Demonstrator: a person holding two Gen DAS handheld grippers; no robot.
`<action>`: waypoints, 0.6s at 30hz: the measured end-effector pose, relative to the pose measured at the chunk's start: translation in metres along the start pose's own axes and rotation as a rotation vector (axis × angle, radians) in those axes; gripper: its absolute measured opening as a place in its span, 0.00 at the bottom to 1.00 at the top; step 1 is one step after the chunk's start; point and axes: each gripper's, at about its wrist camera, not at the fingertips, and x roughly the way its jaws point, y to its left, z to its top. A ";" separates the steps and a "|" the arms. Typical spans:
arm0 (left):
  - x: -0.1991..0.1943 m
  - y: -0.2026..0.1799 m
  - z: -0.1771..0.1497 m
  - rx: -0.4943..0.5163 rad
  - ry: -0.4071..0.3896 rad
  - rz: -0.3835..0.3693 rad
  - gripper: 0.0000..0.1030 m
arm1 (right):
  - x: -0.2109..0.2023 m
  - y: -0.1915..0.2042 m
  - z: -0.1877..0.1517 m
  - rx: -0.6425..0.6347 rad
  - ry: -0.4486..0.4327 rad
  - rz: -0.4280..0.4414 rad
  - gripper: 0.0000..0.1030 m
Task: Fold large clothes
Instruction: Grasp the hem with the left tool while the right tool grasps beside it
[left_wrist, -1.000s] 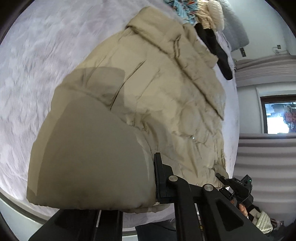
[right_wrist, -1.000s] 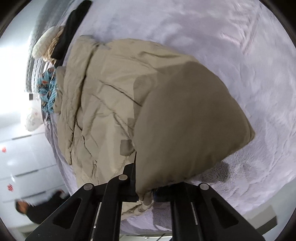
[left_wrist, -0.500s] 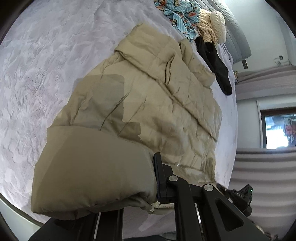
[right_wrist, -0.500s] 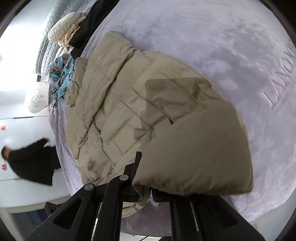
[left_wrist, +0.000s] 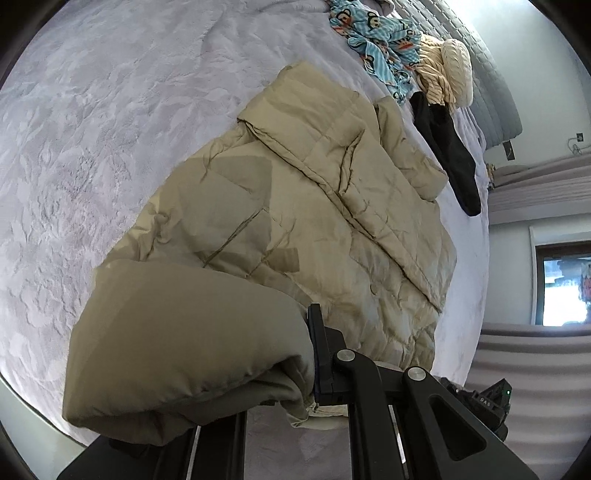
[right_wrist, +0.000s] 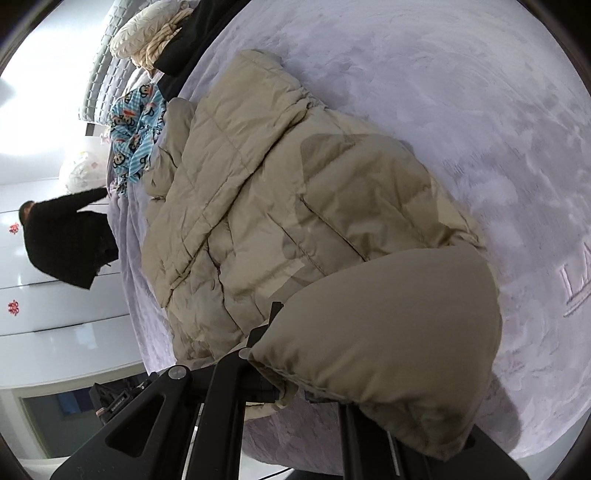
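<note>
A large beige puffer jacket lies spread on the lilac bed. It also fills the right wrist view. My left gripper is shut on one corner of the jacket's near hem, which bulges over the left finger and hides it. My right gripper is shut on the other hem corner, and the puffy fold covers its right finger. Both corners are held a little above the bed, folded toward the jacket's collar.
The lilac bedspread surrounds the jacket. At the far end lie a blue monkey-print garment, a cream knit and a black garment. A person in black stands beside the bed by white cabinets.
Both grippers have risen and pulled back with the hem corners, so more of the jacket and the far clothes show. The person in black has moved nearer the bed.
</note>
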 end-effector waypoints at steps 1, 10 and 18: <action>0.001 0.000 0.002 0.003 0.007 -0.004 0.13 | 0.000 0.001 0.000 0.004 -0.008 -0.003 0.09; 0.011 -0.010 0.022 0.089 0.065 0.015 0.12 | -0.005 0.012 0.000 0.047 -0.088 -0.018 0.09; 0.015 -0.011 0.033 0.099 0.084 0.008 0.12 | -0.003 0.016 0.000 0.066 -0.110 -0.041 0.09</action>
